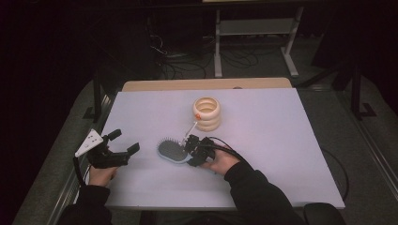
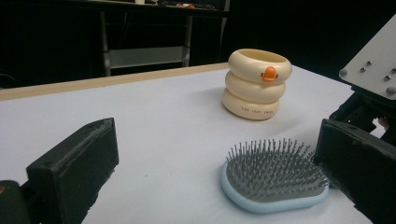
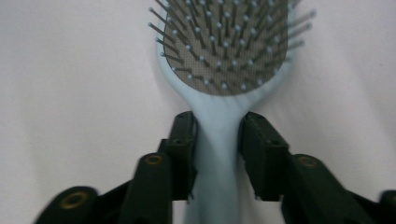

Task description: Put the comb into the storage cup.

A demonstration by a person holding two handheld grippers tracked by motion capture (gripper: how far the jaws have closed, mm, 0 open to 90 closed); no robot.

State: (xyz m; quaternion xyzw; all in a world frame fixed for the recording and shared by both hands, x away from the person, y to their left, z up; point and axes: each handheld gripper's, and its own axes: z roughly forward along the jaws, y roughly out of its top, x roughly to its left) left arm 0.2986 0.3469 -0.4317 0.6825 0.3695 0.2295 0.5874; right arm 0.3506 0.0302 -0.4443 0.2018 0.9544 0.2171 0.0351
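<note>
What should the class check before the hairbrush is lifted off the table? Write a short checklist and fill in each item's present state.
1. Right hand-held gripper closed on the hairbrush handle, a pad on each side: ok.
2. Grip centred on the handle, close behind the head: ok.
3. Hairbrush lying flat on the table, bristles up: ok.
4. Left hand-held gripper open and apart from the brush: ok.
5. Cream ring-shaped holder upright and apart from the brush: ok.
6. Grip firm enough not to slip: cannot tell.
</note>
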